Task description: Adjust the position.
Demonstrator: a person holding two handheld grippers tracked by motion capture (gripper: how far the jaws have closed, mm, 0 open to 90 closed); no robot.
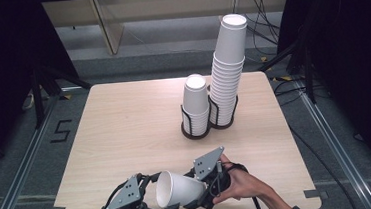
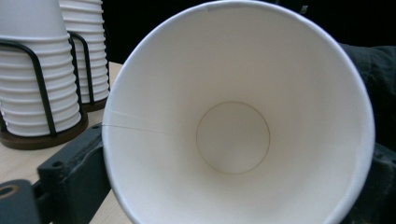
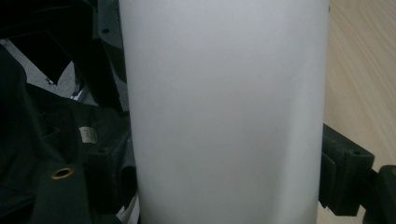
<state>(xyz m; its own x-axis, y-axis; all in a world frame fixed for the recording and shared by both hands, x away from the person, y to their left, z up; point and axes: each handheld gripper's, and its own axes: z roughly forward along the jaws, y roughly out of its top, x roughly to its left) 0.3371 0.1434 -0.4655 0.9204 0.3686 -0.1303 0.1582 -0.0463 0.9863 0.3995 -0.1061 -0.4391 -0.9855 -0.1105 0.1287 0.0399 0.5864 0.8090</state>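
Observation:
A white paper cup (image 1: 180, 189) lies on its side in the air just above the table's front edge, mouth to the left. My left gripper (image 1: 156, 197) has its jaws on either side of the rim. In the left gripper view I look straight into the cup (image 2: 233, 135), and a black jaw presses the rim at lower left. My right gripper (image 1: 198, 188) clamps the cup's body near the base, held by a hand. In the right gripper view the cup wall (image 3: 224, 116) stands between both black jaws.
Two stacks of white cups stand in black wire holders at the table's back right: a short stack (image 1: 195, 103) and a tall leaning stack (image 1: 228, 66) beside it. The short stack (image 2: 32, 70) is close on the left. The wooden table (image 1: 125, 124) stretches bare to the left.

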